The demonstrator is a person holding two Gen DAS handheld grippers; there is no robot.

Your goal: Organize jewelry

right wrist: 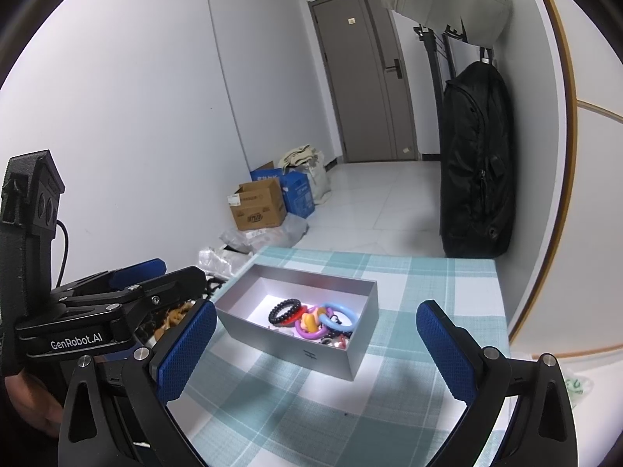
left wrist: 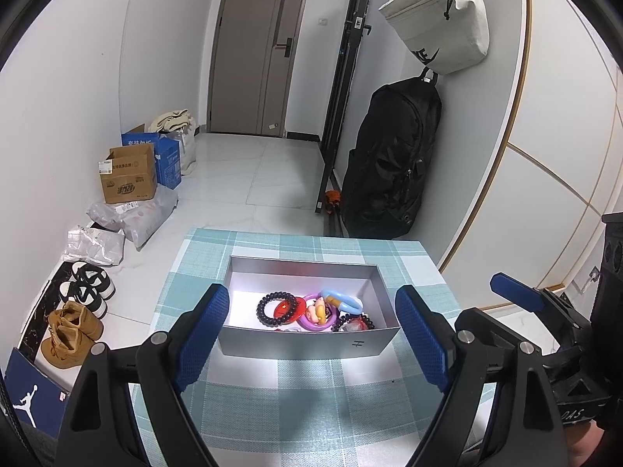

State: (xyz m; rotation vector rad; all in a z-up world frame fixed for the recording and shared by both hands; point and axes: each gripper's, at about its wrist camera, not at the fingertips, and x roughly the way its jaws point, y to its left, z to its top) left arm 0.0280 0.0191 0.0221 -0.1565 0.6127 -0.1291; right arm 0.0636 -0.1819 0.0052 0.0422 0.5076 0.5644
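**Jewelry heaped in the box, both claws idle**

Left wrist view: the left claw (left wrist: 311, 334) hangs above the near part of the checked worktop (left wrist: 296, 401), its blue pads wide apart with nothing between them. Straight ahead sits the grey box (left wrist: 307, 344), lidless. Inside it the jewelry lies in one tangle: a black bead bracelet (left wrist: 272, 309), a purple ring (left wrist: 317, 321), a pale blue ring (left wrist: 344, 301) and a second dark bracelet (left wrist: 356, 321), with red and orange bits among them. No piece lies out on the cloth. The right claw (left wrist: 518, 295) shows at the right edge; its pads cannot be read here.

Right wrist view: the right claw (right wrist: 317, 354) also stands apart and empty, short of the box (right wrist: 311, 346), which sits at an angle near the worktop's middle. The same pieces overlap on the box floor.

Judgement: everything is in the box, so gathering looks done, or sorting has not begun. Which one, the pictures do not settle; neither claw touches anything.
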